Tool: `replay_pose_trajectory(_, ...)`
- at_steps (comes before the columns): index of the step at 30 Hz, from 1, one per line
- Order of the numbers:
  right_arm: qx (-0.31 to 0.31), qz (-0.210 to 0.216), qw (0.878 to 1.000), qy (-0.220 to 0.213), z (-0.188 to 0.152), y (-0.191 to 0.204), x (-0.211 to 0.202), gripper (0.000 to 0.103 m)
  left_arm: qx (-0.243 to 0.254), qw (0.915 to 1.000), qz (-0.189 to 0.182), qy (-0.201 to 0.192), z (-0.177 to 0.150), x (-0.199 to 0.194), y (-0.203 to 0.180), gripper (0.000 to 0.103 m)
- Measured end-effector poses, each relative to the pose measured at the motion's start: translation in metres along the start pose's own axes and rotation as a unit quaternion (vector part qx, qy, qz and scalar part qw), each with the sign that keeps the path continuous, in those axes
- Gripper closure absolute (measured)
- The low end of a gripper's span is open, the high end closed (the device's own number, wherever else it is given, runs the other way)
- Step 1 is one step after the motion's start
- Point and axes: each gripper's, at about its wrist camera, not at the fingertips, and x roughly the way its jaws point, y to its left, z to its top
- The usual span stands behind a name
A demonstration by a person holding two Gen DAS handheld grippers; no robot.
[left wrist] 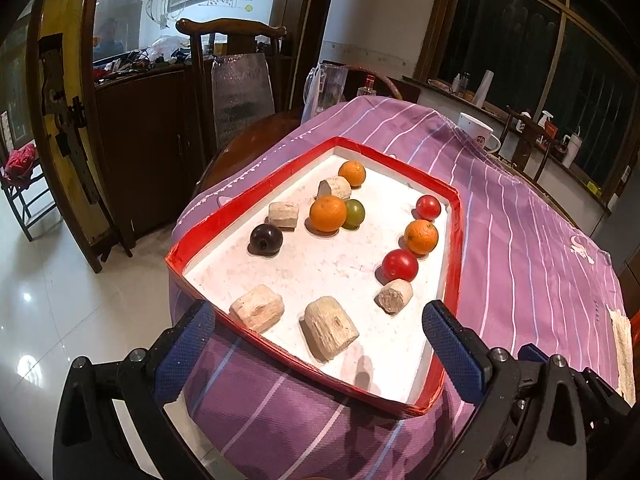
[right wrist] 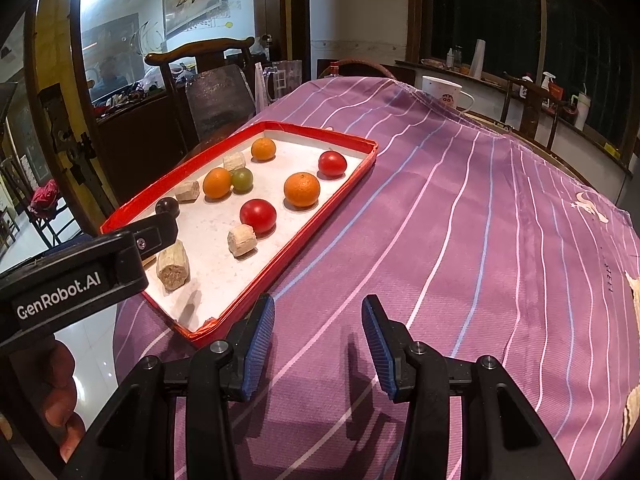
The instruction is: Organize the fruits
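A red-rimmed white tray lies on a purple striped cloth. In it are three oranges, two red tomatoes, a green fruit, a dark plum and several pale sugarcane chunks. My left gripper is open and empty, hovering over the tray's near end; its body shows in the right wrist view. My right gripper is open and empty above the cloth, right of the tray.
A white mug stands at the cloth's far edge. A wooden chair, a clear jug and a dark cabinet are beyond the table. Glossy white floor lies to the left.
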Motion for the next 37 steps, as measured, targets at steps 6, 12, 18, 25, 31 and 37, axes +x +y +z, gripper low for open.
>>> replay_pose_trajectory(6, 0.0, 0.001, 1.0, 0.003, -0.001, 0.001, 0.001, 0.053, -0.003, 0.9999, -0.008, 0.009, -0.001, 0.003, 0.001, 0.0)
replay_pose_trajectory(12, -0.002, 0.003, 1.0, 0.007, -0.002, 0.002, 0.003, 0.053, -0.003, 0.9998, -0.013, 0.016, -0.002, 0.005, 0.0, 0.0)
replay_pose_trajectory(18, -0.002, 0.004, 1.0, 0.008, -0.003, 0.002, 0.004, 0.053, -0.007, 0.9997, -0.014, 0.02, -0.002, 0.006, 0.001, 0.0)
replay_pose_trajectory(25, -0.002, 0.005, 1.0, 0.009, -0.004, 0.002, 0.005, 0.053, -0.007, 0.9997, -0.014, 0.02, -0.002, 0.006, 0.001, 0.0)
replay_pose_trajectory(31, -0.008, 0.007, 1.0, 0.008, -0.005, 0.005, 0.006, 0.053, -0.006, 0.9996, -0.016, 0.02, -0.002, 0.006, 0.0, 0.0)
replay_pose_trajectory(37, -0.018, 0.016, 1.0, 0.006, -0.005, 0.009, 0.003, 0.053, -0.002, 0.9995, -0.019, 0.025, 0.0, 0.003, -0.003, 0.0)
